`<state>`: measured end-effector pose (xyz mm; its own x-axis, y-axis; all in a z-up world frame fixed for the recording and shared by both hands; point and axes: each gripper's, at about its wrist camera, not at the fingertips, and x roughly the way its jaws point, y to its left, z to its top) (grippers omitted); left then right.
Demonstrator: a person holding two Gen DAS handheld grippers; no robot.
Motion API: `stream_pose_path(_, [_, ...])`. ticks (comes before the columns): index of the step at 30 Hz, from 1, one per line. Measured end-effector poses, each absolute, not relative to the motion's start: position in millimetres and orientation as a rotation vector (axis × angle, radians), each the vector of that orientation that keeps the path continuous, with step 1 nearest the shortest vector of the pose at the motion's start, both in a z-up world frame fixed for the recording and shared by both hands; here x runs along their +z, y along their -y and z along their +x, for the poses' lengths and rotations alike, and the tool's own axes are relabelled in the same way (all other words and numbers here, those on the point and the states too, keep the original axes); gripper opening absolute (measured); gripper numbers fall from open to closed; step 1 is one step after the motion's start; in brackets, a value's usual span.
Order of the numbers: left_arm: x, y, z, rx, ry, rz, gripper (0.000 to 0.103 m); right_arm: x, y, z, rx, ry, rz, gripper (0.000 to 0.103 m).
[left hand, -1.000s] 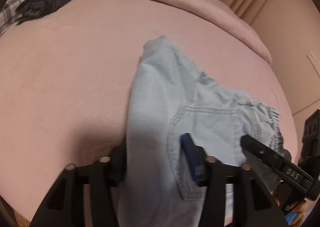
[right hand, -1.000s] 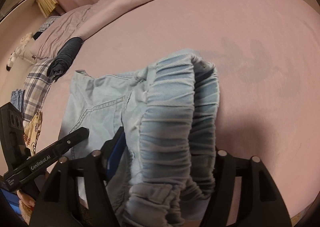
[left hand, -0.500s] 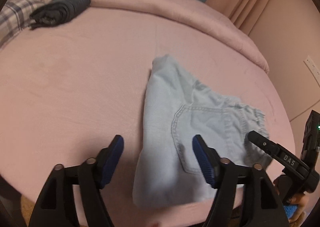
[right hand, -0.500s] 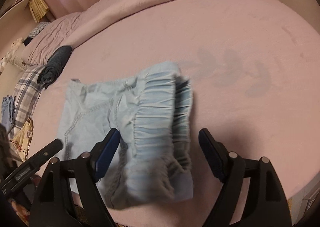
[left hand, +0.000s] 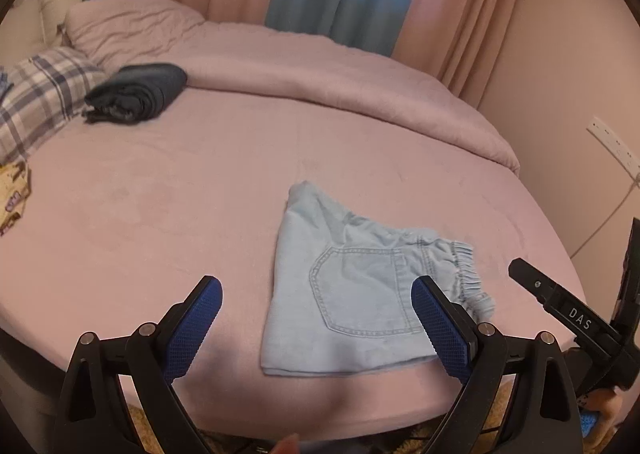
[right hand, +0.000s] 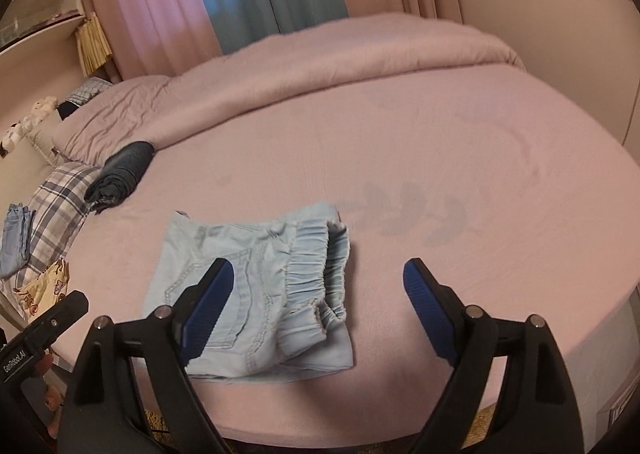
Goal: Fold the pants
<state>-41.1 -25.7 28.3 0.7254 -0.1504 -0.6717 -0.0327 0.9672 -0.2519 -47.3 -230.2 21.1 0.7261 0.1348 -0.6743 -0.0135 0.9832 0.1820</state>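
The light blue denim pants (left hand: 352, 294) lie folded into a small bundle near the front edge of the pink bed (left hand: 200, 194), back pocket up, elastic waistband at the right. They also show in the right wrist view (right hand: 256, 286). My left gripper (left hand: 316, 324) is open and empty, held back above the bundle's near edge. My right gripper (right hand: 318, 306) is open and empty, just above and behind the waistband end. The right gripper's body (left hand: 576, 322) shows at the right of the left wrist view.
A rolled dark garment (left hand: 136, 96) lies at the back left by a plaid pillow (left hand: 36, 102). A folded pink duvet (left hand: 340, 74) runs along the back. Curtains and a wall stand behind. Small jeans (right hand: 16, 238) lie on the pillow.
Both grippers opened, let go of the pants and pulled back and up from the bed. The pants now lie folded on the sheet.
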Motion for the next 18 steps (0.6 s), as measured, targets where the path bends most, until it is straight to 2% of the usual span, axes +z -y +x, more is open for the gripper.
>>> stream_pose_path(18, [40,39,-58,-0.023,-0.72,-0.191,0.095,33,200,-66,0.079,-0.704,0.055,0.088])
